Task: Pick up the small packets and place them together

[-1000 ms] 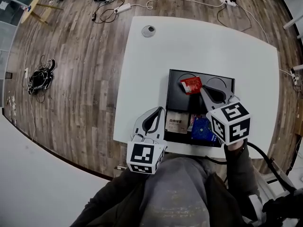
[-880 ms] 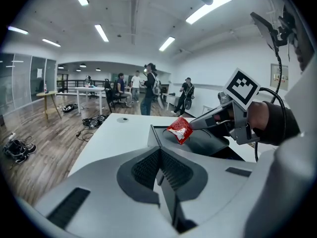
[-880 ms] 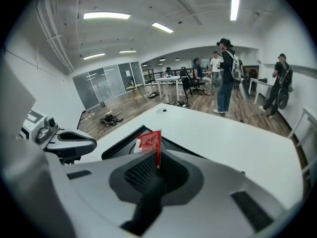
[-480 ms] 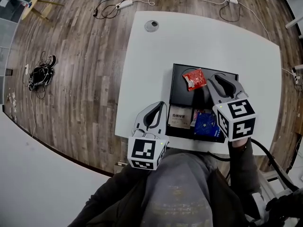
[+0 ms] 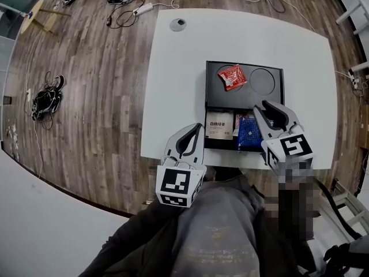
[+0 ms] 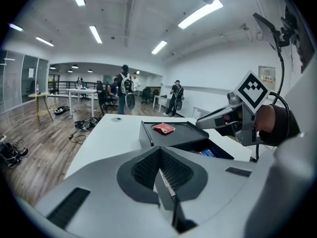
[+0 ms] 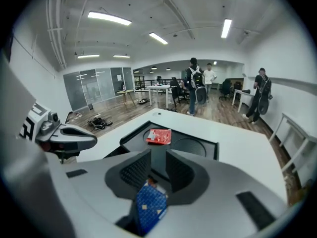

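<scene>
Seemingly to gather the packets in one tray, the red packet lay at its 12 o'clock while my right gripper, jaws just opened and empty, hung over the blue packet at 5 o'clock, and my left gripper idled closed at 7 o'clock.

left gripper: pale grey moulded plastic shell, two tapered jaws lined with black ribbed pads
left marker cube: at that gripper's rear, white faces with black square patterns
right gripper: same pale grey shell and black ribbed pads; its jaws have just been opening, nothing between the pads
right marker cube: at its rear, white with black square markings
dark slots: rectangular recesses in the shell beside the jaws
black cable: trails behind the right gripper
dark jacket: behind the left gripper
grey trousers: between both grippers' rears
</scene>
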`<state>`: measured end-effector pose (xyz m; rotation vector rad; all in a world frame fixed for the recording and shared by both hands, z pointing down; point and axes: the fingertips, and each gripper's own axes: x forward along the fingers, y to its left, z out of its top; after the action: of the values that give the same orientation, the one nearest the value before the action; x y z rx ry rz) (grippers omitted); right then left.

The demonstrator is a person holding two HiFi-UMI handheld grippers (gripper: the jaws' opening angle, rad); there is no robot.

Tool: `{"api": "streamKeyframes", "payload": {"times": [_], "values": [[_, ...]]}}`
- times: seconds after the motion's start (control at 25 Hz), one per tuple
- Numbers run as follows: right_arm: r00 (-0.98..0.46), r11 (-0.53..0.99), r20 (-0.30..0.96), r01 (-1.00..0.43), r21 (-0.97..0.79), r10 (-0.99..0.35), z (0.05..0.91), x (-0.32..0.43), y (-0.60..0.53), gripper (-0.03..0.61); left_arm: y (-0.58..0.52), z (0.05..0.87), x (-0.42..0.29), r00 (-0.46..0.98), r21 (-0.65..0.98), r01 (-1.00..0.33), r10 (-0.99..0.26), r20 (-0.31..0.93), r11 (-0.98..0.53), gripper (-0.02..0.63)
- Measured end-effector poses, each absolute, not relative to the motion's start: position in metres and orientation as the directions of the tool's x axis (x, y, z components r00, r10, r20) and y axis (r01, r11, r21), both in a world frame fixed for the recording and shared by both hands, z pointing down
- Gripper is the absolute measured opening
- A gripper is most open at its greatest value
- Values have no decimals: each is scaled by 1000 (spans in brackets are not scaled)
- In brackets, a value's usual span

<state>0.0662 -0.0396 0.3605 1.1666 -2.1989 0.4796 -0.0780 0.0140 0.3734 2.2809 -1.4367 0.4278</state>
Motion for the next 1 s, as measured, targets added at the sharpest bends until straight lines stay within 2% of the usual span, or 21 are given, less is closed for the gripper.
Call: {"api": "streamKeyframes", "payload": {"times": [0.16, 0.36, 0.56, 0.68, 0.84, 1.0], "values": [[-460, 590, 721, -803, -87, -519, 390, 64, -7, 94, 22, 377, -72, 450, 179, -891, -758, 473, -417, -9], [-401, 638, 801, -770, -32, -444, 422, 79, 8, 95, 18, 380, -61, 468, 175, -880, -739, 484, -443, -9], [-412, 688, 824, -725, -39, -388, 434, 85, 8, 141, 12, 385, -48, 486, 183, -869, -720, 495, -461, -9], [-420, 738, 839, -674, -34, -346, 441, 85, 8, 184, 7, 389, -41, 488, 189, -868, -714, 503, -460, -9], [-400, 796, 862, -605, 6, -310, 447, 85, 6, 189, -1, 397, -37, 480, 195, -873, -710, 516, -448, -9], [-312, 864, 907, -493, 101, -284, 451, 89, 3, 189, -8, 402, -36, 464, 203, -882, -713, 526, -425, -9]]}}
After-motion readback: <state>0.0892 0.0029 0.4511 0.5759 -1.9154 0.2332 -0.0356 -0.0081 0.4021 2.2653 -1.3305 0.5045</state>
